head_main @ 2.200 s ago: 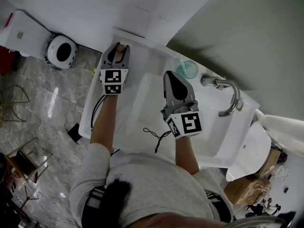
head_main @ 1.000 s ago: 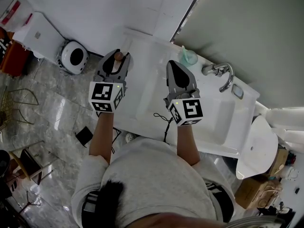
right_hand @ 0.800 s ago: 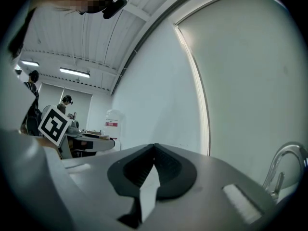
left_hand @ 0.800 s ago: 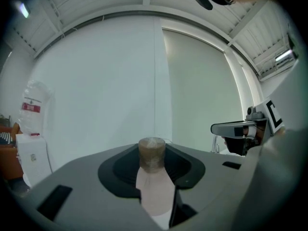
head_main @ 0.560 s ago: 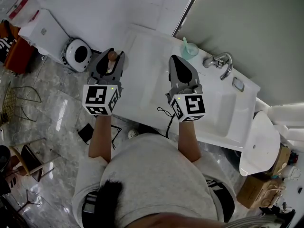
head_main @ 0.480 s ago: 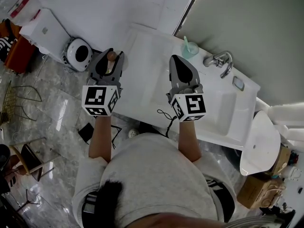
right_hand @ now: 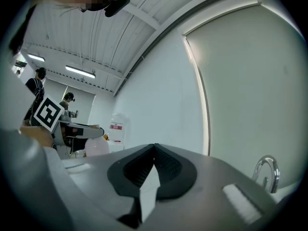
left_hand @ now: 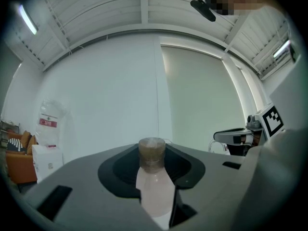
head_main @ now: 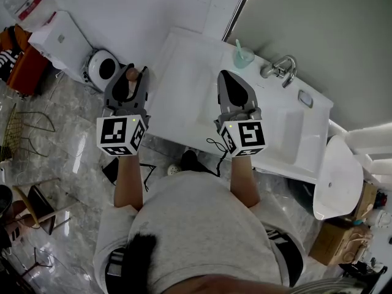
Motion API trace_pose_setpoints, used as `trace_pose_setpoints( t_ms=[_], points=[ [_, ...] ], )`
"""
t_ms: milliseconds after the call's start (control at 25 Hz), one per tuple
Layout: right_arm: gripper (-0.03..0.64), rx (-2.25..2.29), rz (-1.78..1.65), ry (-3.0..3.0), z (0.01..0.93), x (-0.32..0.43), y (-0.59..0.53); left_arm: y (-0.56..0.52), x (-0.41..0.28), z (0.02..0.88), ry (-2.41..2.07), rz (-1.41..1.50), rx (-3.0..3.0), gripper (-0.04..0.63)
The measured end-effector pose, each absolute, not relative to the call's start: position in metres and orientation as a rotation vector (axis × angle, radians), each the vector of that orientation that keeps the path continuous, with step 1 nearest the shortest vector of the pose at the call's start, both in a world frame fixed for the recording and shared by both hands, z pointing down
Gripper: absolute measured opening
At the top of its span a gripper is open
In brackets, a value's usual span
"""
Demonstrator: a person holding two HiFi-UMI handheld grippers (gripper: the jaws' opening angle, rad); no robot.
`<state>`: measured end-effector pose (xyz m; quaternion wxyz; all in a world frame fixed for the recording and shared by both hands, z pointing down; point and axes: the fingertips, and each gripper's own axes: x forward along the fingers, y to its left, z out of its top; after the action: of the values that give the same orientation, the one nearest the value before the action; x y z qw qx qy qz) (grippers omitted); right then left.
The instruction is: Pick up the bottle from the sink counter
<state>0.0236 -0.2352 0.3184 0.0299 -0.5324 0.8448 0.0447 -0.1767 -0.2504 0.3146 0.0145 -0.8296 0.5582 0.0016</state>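
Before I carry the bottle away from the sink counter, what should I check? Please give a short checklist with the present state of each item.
1. Bottle gripped by the left claw: ok, jaws shut on it below the brown cap.
2. Bottle straight between the jaws: ok, no tilt shows.
3. Bottle off the counter: ok, it hangs beyond the counter's left edge, above the floor.
4. Right claw free: ok, jaws together, nothing between.
5. Cup near the faucet apart from both claws: ok.
6. Cap screwed tight: cannot tell.
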Motion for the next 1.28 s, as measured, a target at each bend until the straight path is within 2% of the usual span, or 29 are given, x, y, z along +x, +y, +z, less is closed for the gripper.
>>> trace_pose_setpoints(
  t_ms=[720, 1280],
  points=[
    [0.011, -1.647, 0.211, 2.592, 0.302, 0.011, -0.177, -0.189, -0.22, 0.305, 1.824, 0.023, -2.492, 0.14],
    [0.011, -1.669, 0.223, 2.572, 0.3, 0.011, -0.161, -0.173, -0.223, 0.299, 1.814, 0.056, -2.492, 0.14]
  ],
)
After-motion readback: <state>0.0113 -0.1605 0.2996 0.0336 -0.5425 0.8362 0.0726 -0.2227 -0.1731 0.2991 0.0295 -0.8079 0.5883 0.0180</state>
